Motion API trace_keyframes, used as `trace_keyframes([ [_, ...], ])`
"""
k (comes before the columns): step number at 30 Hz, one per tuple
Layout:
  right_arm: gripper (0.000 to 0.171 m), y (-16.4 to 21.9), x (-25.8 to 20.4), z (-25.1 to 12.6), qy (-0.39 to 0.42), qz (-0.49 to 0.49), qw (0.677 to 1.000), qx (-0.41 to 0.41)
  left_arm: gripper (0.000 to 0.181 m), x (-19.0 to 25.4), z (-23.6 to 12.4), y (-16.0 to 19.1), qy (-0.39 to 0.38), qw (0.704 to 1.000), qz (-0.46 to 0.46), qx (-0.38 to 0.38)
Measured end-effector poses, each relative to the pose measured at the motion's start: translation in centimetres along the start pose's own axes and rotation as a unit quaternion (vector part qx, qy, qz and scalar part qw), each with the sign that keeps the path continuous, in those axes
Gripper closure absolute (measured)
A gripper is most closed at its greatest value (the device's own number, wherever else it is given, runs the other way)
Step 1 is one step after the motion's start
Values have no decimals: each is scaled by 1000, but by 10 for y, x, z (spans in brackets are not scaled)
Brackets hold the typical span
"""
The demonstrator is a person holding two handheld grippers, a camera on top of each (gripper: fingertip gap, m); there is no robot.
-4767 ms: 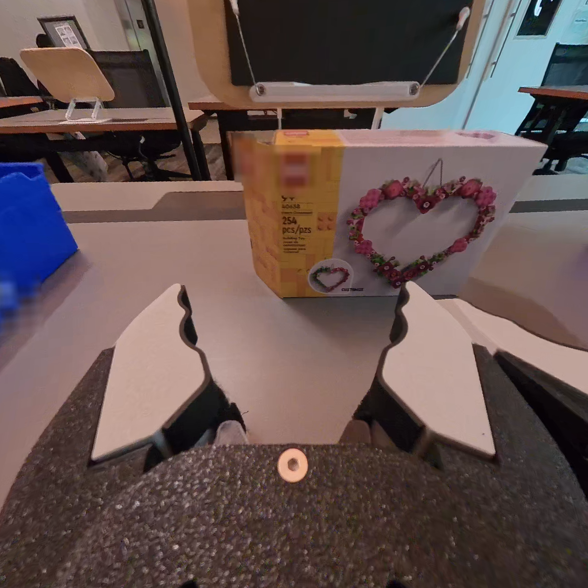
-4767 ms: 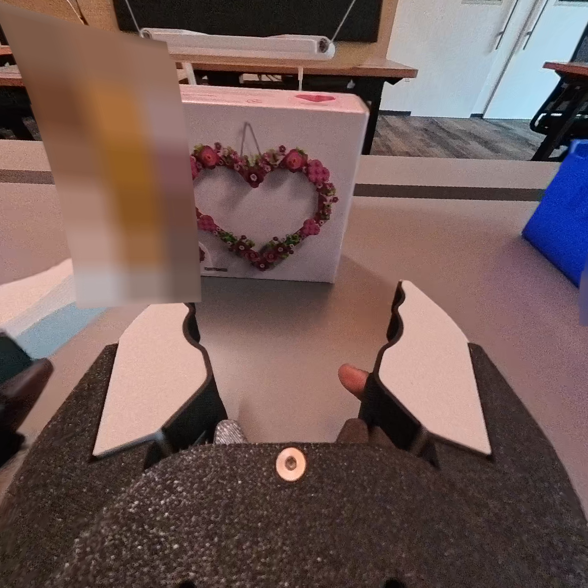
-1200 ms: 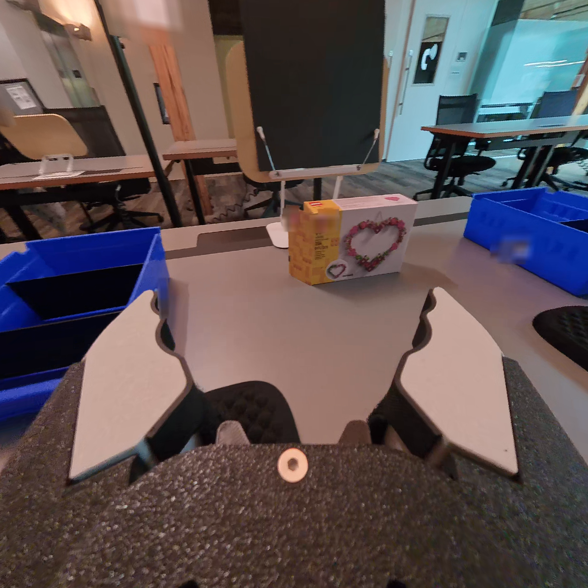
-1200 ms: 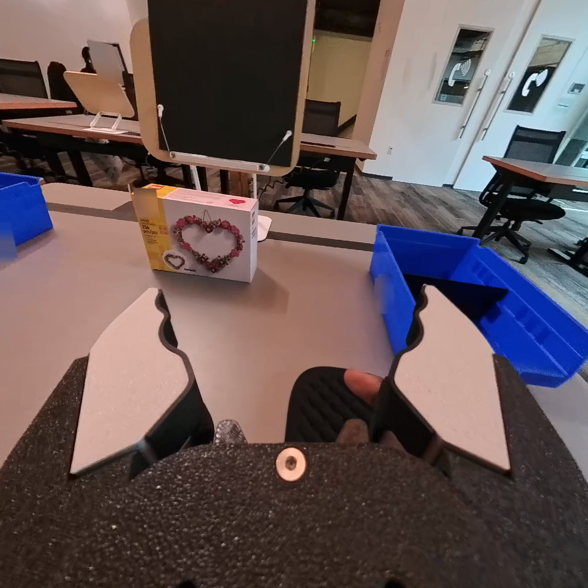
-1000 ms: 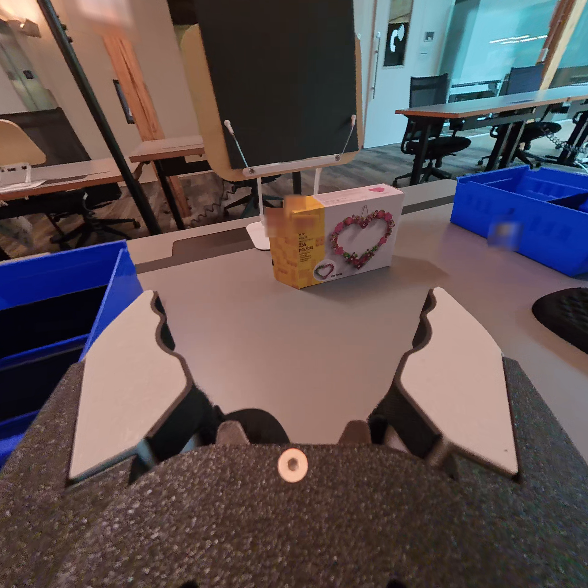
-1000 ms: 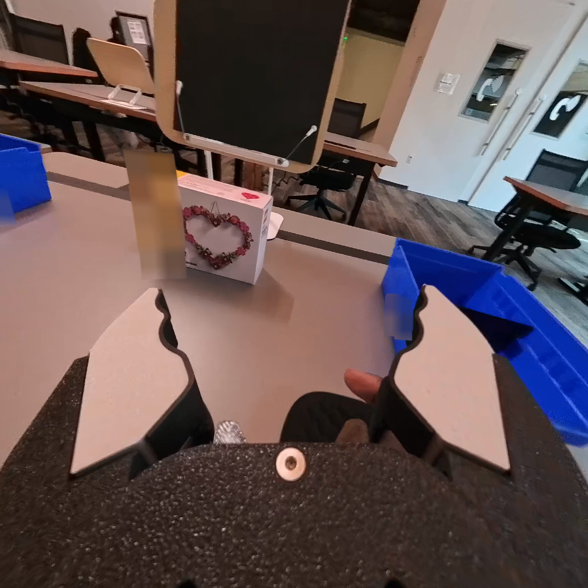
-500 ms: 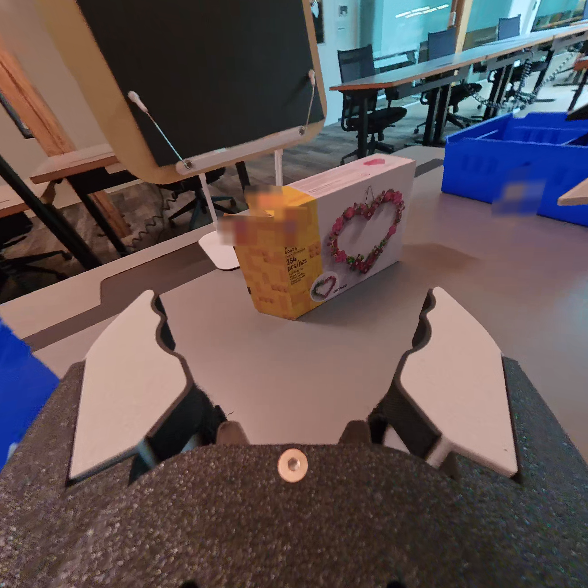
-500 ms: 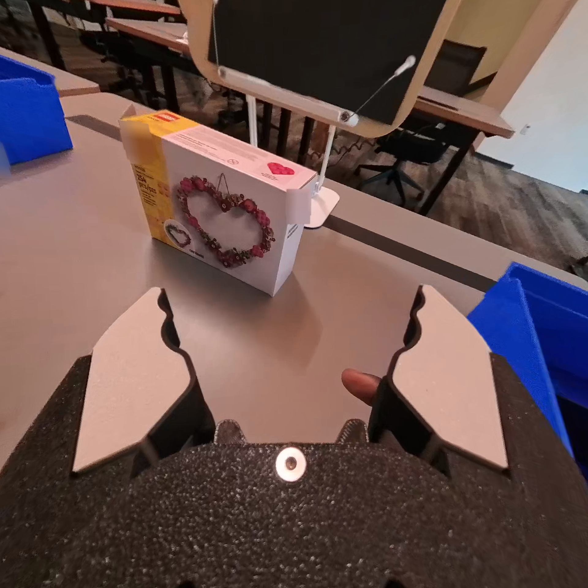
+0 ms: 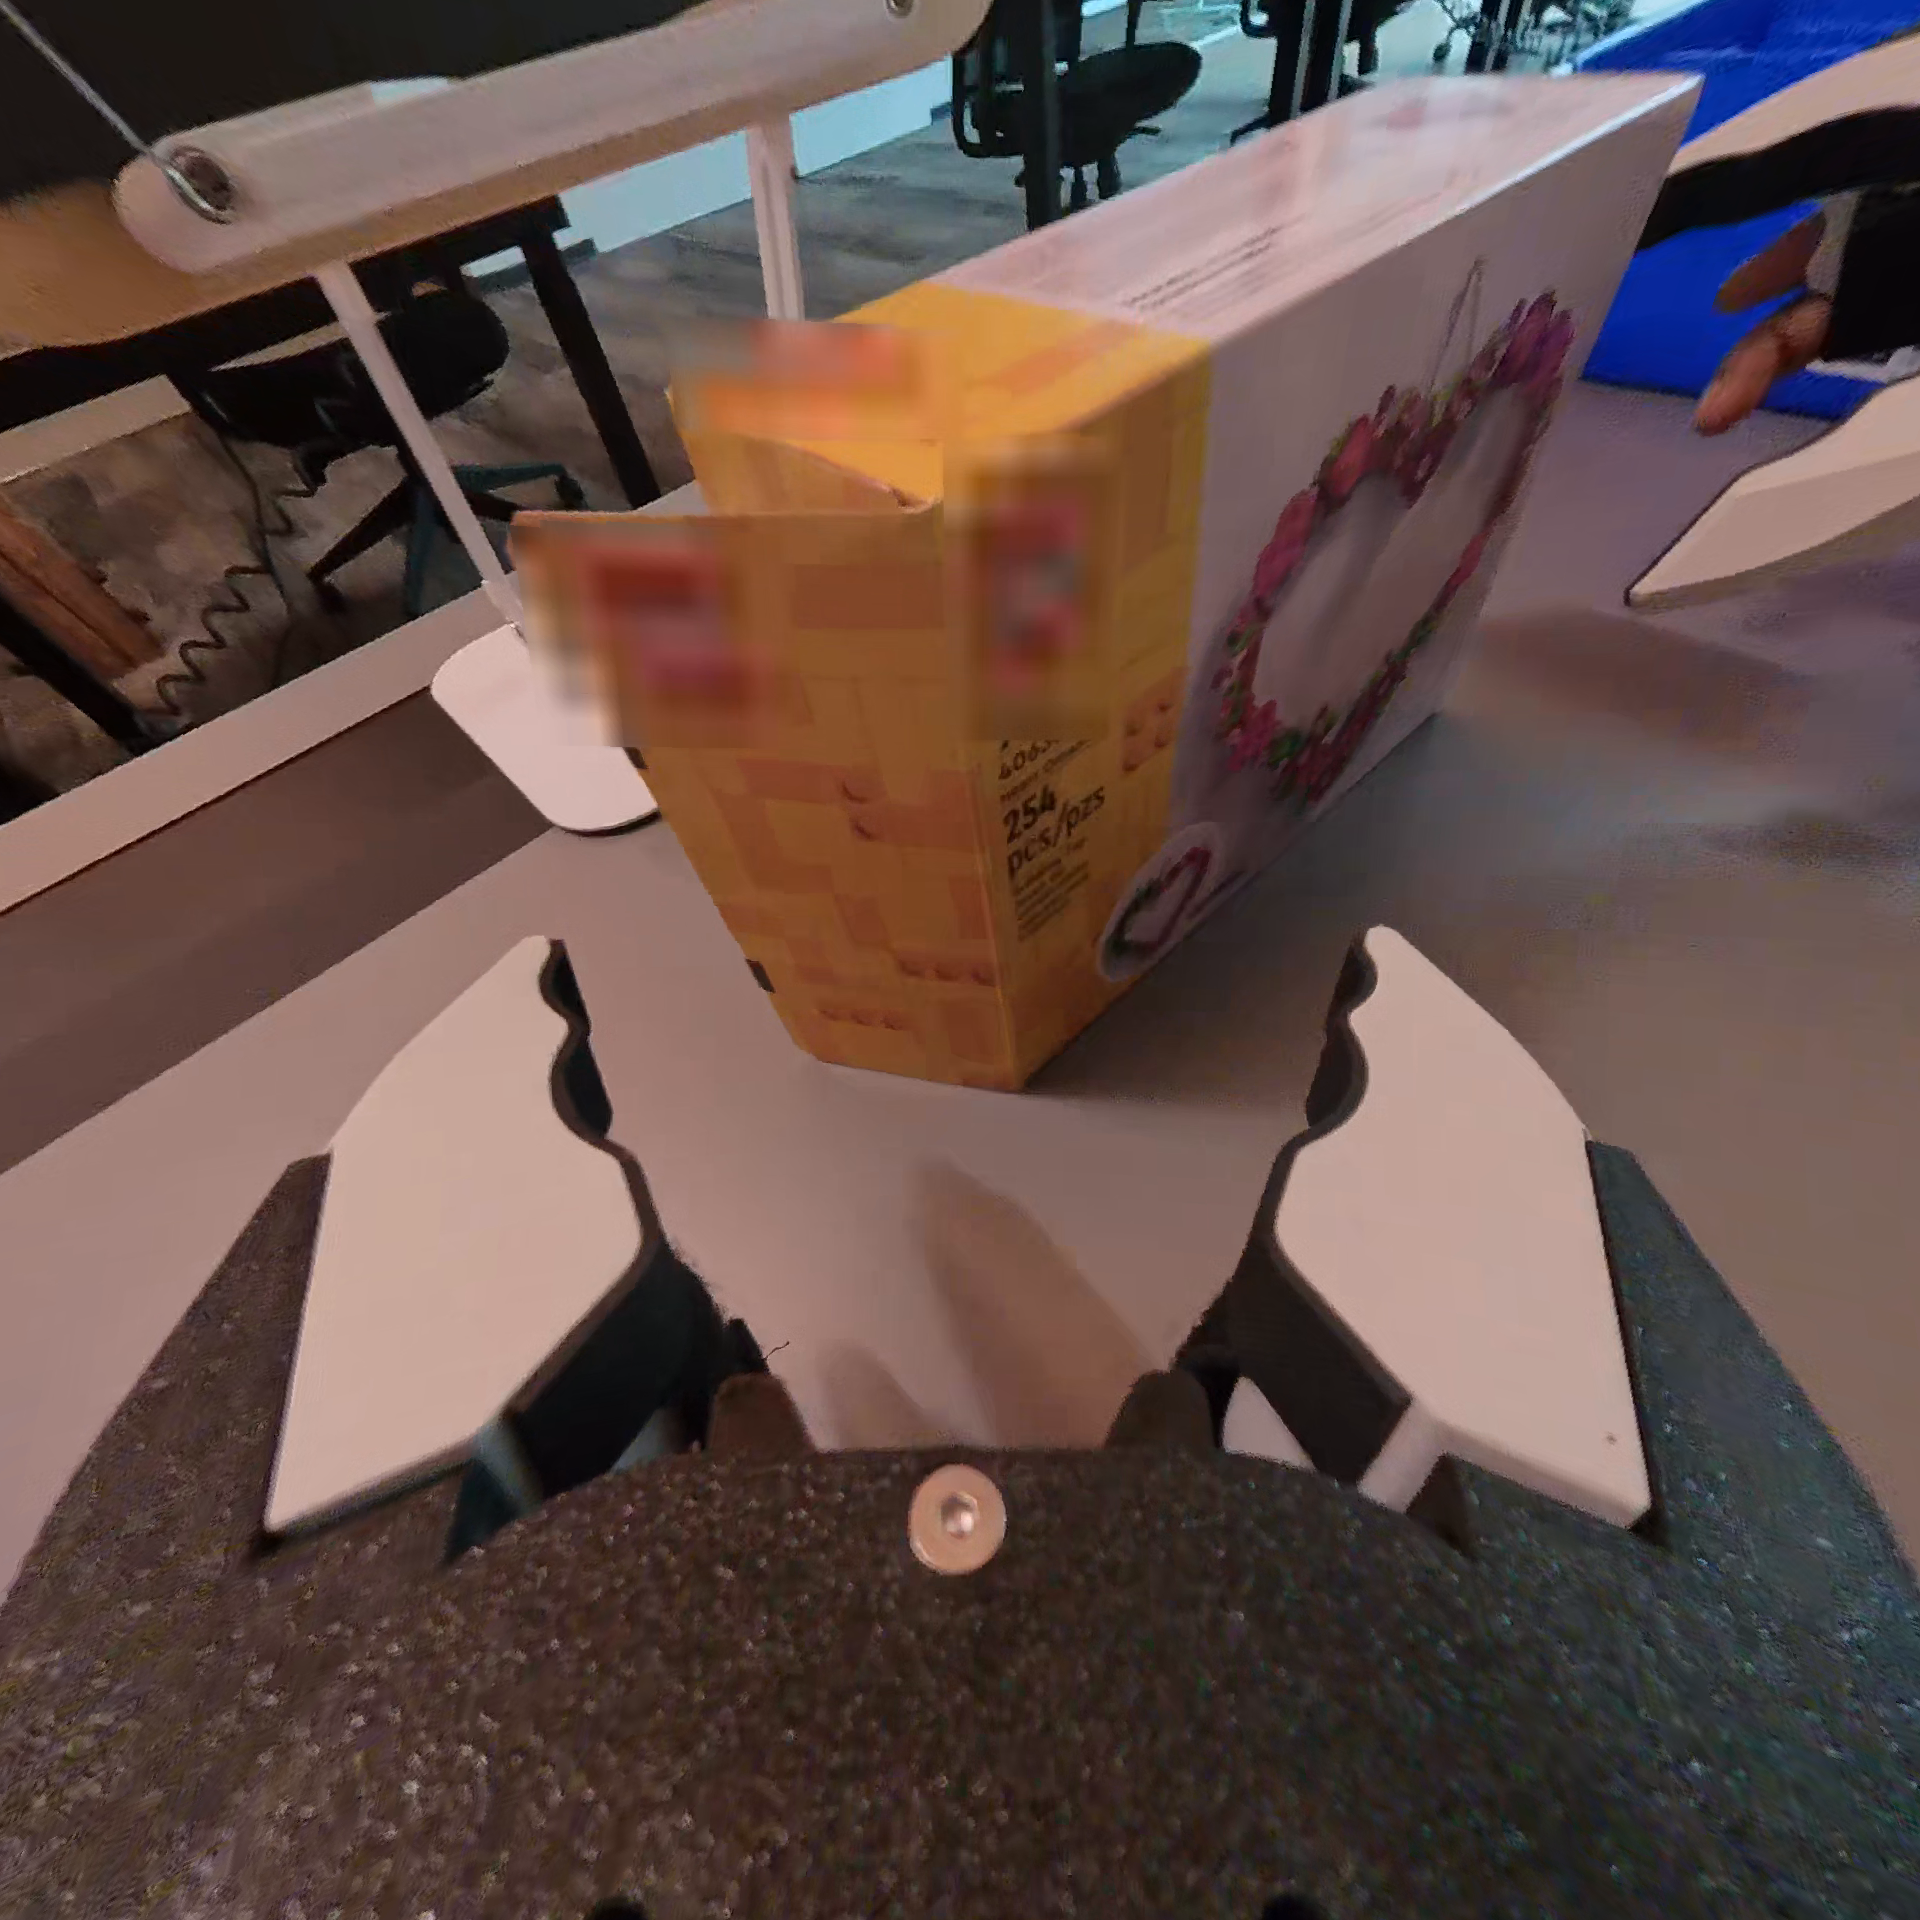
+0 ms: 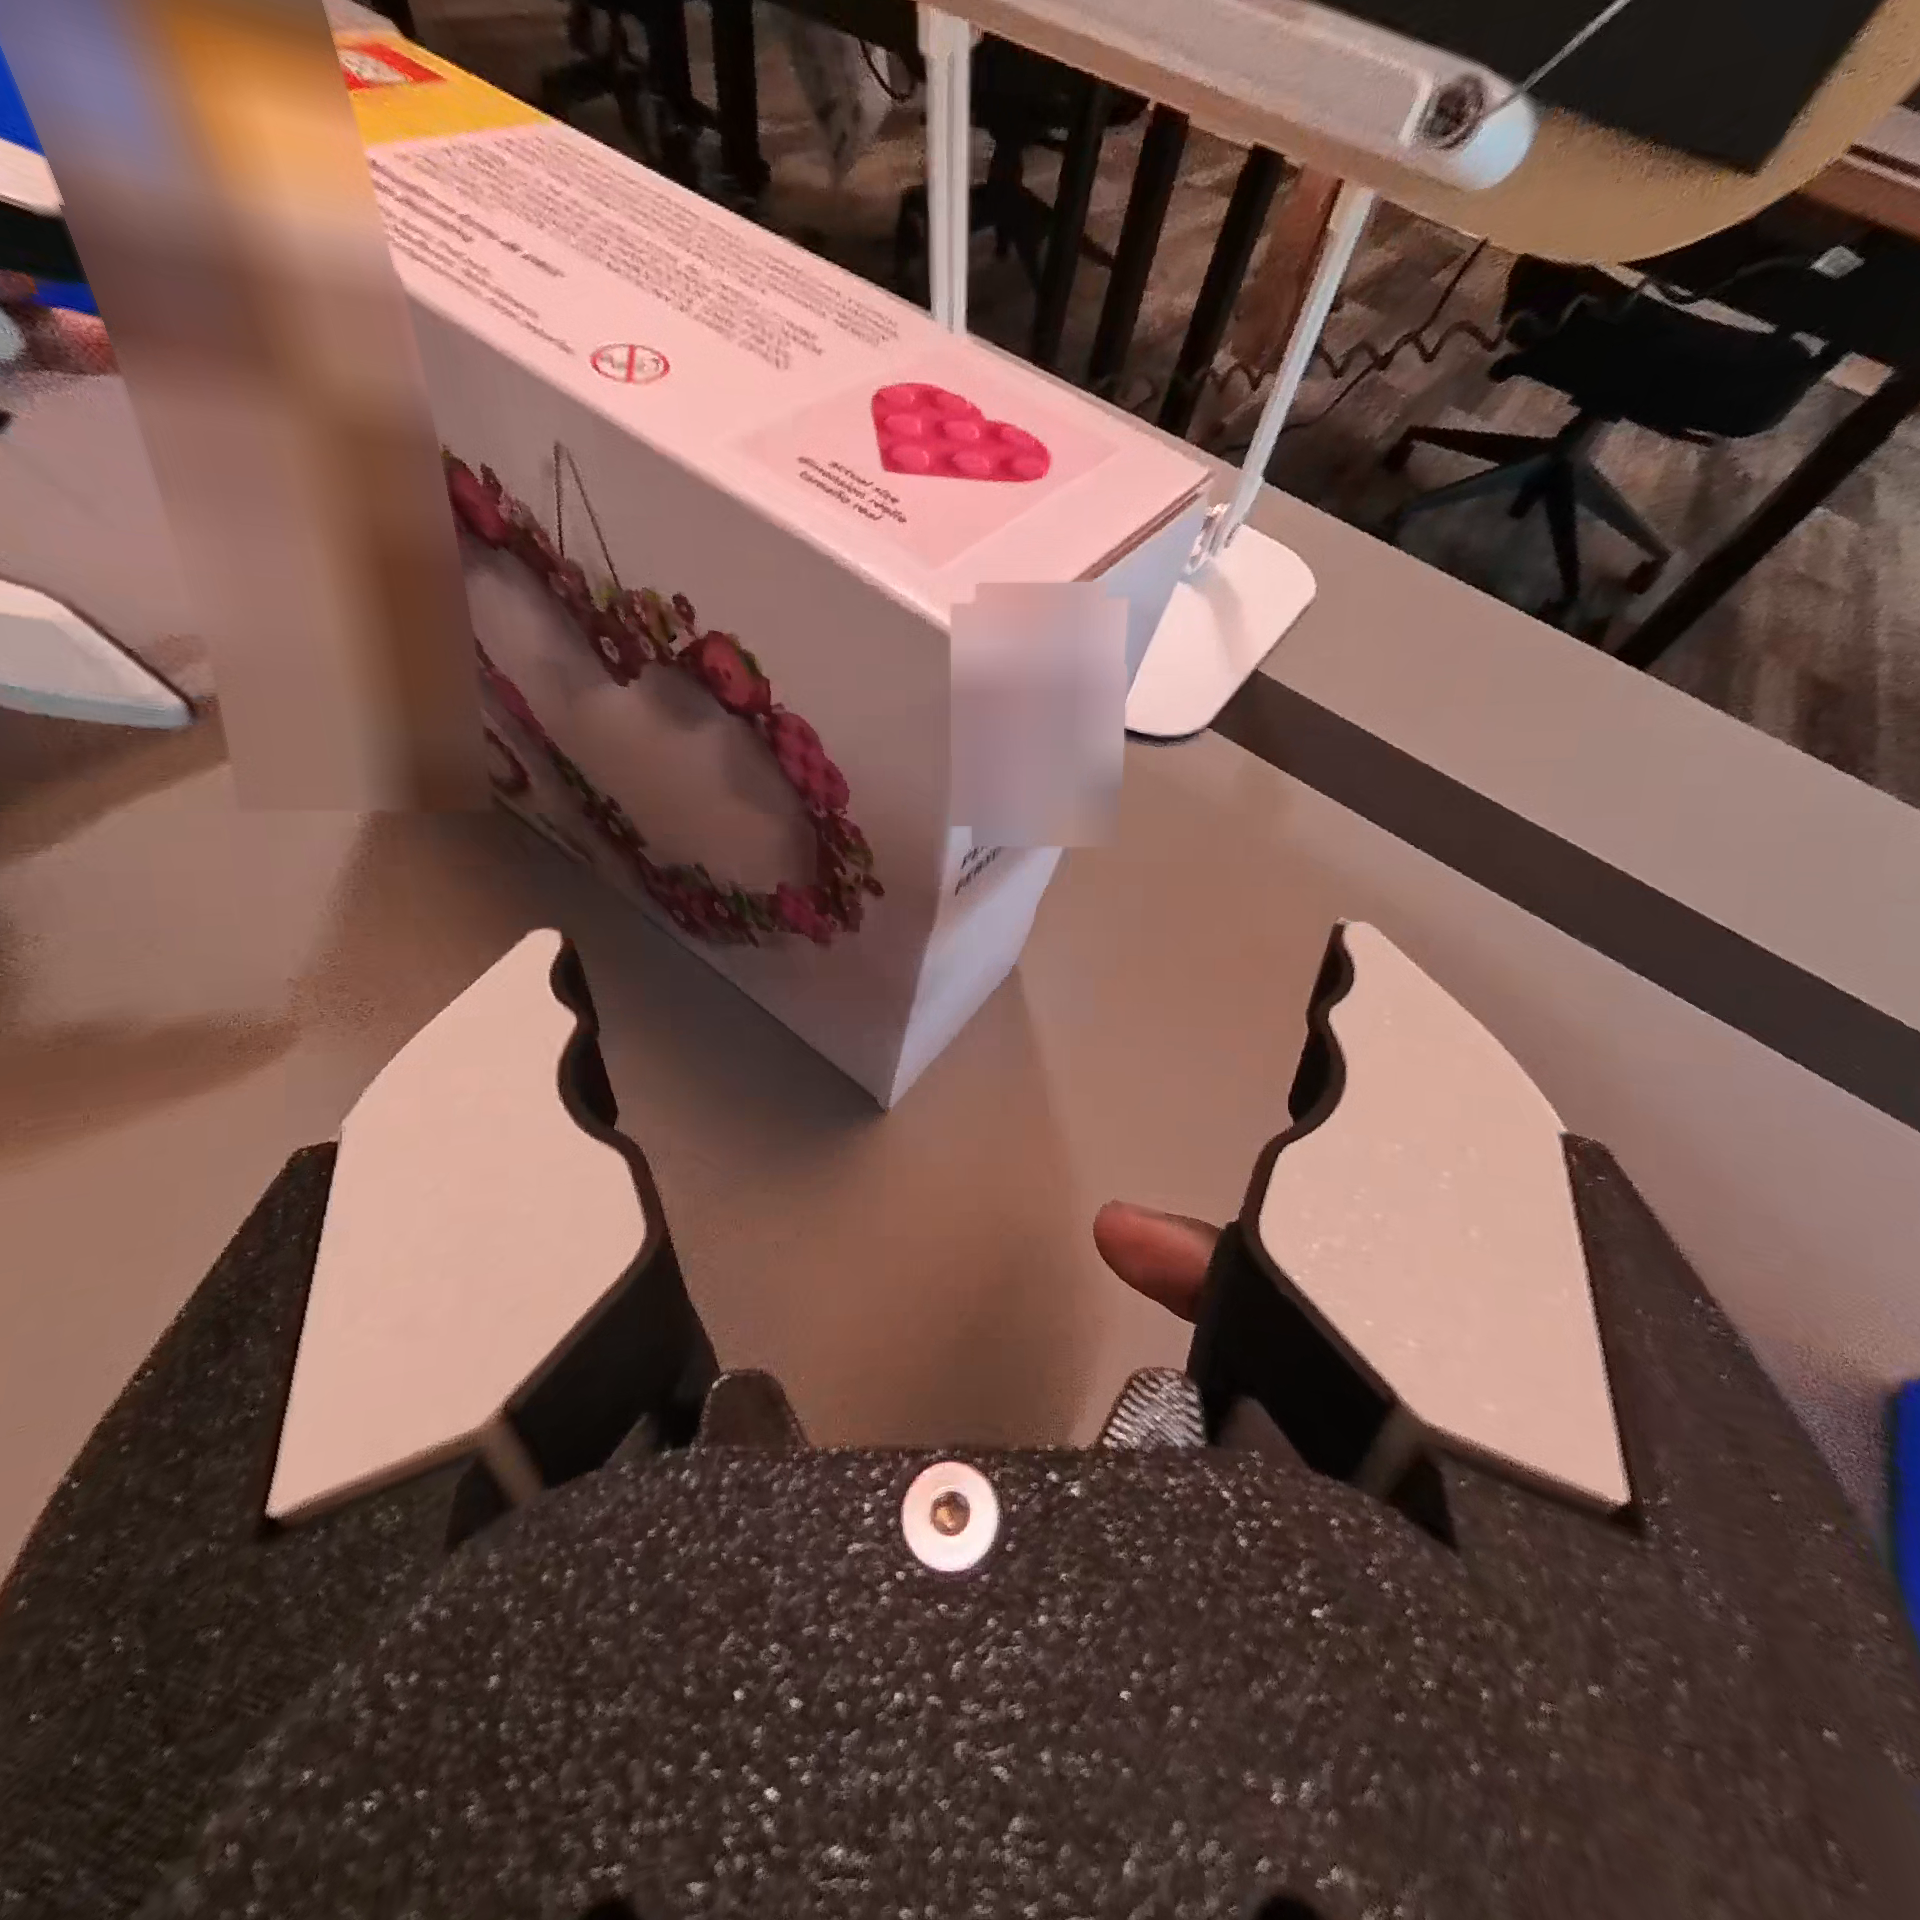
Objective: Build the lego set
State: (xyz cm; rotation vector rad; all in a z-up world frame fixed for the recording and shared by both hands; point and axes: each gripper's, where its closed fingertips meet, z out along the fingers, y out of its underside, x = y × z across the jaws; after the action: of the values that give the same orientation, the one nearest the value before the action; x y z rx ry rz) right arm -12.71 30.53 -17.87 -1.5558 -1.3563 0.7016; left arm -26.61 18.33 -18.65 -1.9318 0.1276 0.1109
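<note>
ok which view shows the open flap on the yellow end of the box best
The left wrist view. It faces the yellow end of the box, where the flap stands ajar at the top, though patches cover part of it. The right wrist view shows the box from its white end; its yellow end is mostly hidden behind a patch.

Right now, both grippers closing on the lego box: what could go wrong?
1. The lego box stands upright on a narrow base on the table; a one-sided push from the open left gripper or right gripper may tip it.
2. The yellow end flap looks partly open; gripping there could crush or tear it.
3. The white stand base sits right behind the box, so a shove may knock it.
</note>
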Motion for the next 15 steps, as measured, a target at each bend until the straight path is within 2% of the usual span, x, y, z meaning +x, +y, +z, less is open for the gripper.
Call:
trace_keyframes([
  [7,45,0,-7,27,-50,-45,998,-6,54,14,33,0,60,997,38,-7],
  [12,70,2,-18,36,-83,-80,993,-6,54,23,45,1,82,994,73,-5],
  [15,70,4,-15,41,-65,-111,992,-7,60,23,48,-1,95,992,80,8],
])
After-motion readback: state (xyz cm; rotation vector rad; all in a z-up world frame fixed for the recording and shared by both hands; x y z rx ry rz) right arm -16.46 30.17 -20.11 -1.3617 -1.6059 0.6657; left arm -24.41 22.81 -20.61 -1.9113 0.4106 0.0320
